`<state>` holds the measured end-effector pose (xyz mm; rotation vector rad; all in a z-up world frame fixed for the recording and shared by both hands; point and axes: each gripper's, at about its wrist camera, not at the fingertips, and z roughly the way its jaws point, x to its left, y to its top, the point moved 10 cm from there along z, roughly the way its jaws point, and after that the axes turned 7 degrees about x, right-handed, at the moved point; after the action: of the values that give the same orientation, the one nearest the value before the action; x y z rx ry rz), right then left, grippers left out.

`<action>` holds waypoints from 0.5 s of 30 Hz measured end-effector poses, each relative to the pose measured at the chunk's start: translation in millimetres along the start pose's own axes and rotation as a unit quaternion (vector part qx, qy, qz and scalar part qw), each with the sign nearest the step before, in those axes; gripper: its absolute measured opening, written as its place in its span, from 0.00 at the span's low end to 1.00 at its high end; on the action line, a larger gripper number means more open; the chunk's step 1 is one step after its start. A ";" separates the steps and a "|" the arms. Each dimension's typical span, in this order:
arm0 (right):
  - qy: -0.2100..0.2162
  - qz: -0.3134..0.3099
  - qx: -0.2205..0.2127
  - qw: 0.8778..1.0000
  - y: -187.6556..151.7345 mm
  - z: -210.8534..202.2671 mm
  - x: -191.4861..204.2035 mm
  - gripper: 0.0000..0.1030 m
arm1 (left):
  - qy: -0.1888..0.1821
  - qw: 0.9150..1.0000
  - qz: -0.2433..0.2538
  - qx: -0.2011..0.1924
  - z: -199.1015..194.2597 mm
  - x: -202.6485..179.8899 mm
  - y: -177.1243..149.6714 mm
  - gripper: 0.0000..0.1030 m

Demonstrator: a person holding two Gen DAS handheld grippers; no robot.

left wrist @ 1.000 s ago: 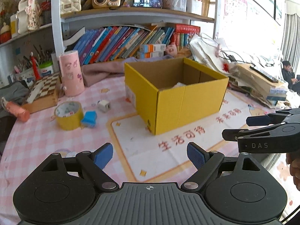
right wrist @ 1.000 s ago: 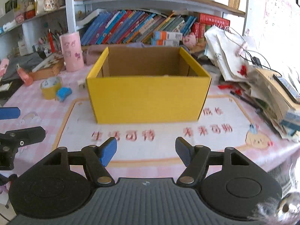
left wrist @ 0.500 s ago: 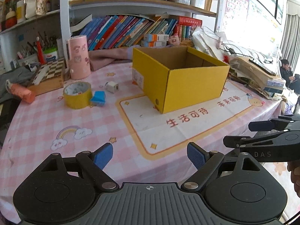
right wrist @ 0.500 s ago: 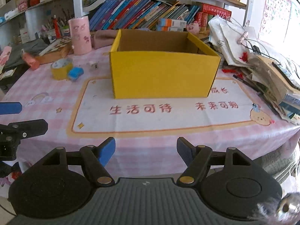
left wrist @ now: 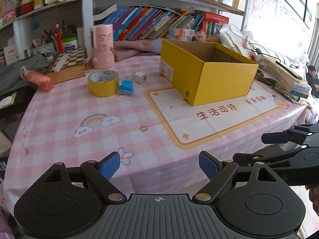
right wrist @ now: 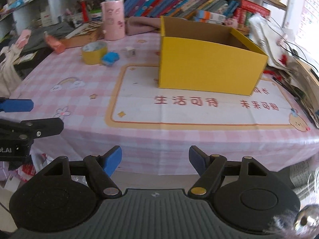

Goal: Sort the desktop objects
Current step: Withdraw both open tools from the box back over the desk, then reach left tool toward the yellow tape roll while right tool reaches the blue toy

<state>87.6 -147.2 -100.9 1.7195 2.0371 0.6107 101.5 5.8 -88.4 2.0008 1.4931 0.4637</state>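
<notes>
Landmark: the box [left wrist: 209, 75], open-topped yellow cardboard with brown inner walls, stood on the white mat [left wrist: 209, 117]; its long axis ran left-right in the right wrist view, one corner turned toward the left gripper.
Tube [left wrist: 40, 79]: orange-pink, lying on its side, far left of the box at the table's edge.
Chessboard [left wrist: 68, 59]: checkered wooden case, well left of the box.
Cylinder [left wrist: 102, 46]: pink, upright, left of the box and further back.
Tape [left wrist: 103, 83]: yellow roll, lying flat with its hole up, left of the box.
Blue block [left wrist: 125, 87]: small, wedge-like, touching the tape on the box side.
Cube [left wrist: 139, 77]: small, white, between the blue block and the box.
Left gripper [left wrist: 159, 167]: blue ribbed pads wide apart, nothing between them, off the table's near edge.
Right gripper [right wrist: 155, 160]: pads equally wide apart and empty, facing the box's long side.
</notes>
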 end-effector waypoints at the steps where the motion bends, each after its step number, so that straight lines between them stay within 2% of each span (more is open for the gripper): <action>1: 0.002 -0.005 0.000 1.000 0.9 0.5 4.7 0.71 | 0.002 1.000 -0.003 0.000 -0.9 3.3 -1.0 0.86; 15: 0.044 -0.083 0.002 0.996 16.9 10.1 74.3 0.71 | 0.043 0.998 -0.052 -0.010 -24.4 57.6 -16.8 0.86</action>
<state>95.1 -70.7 -101.5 1.5306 2.2161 0.6394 92.3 69.8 -84.7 1.8977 1.6306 0.5253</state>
